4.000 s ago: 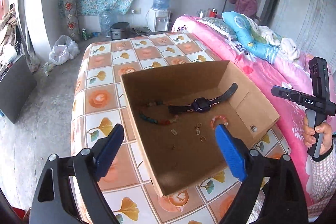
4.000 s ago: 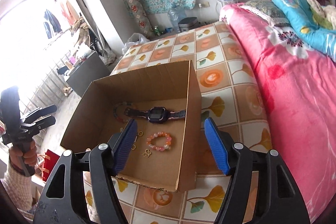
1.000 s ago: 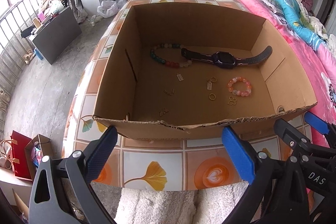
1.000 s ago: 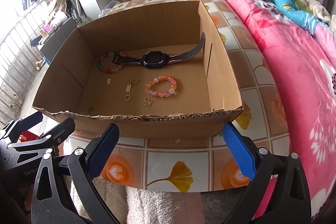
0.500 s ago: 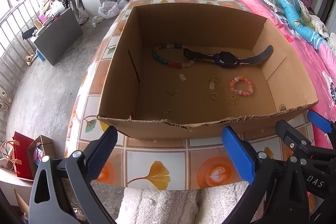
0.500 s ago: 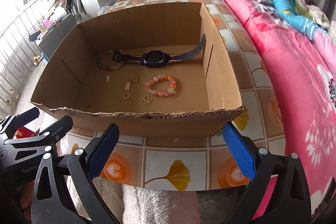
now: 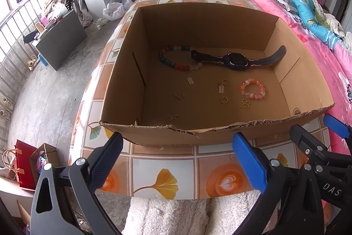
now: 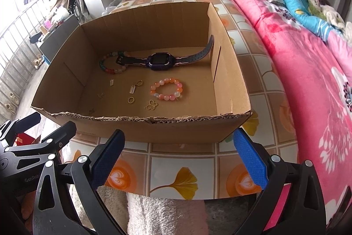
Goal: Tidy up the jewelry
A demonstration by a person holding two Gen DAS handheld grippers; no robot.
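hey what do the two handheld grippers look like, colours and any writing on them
Both are black plastic frames with triangular cut-outs, silver rivets at the joints and two flat blue textured finger pads. The left gripper reads "GenRobo…" on its body, seen from the right wrist view. The right gripper carries white "DAS" lettering, seen from the left wrist view.

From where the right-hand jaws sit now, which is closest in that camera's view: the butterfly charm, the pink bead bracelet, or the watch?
1. Butterfly charm, nearest, close to the box's front wall.
2. Pink bead bracelet, mid-floor, just behind the charm.
3. Watch, farthest, stretched along the back, one strap end propped against the right wall.
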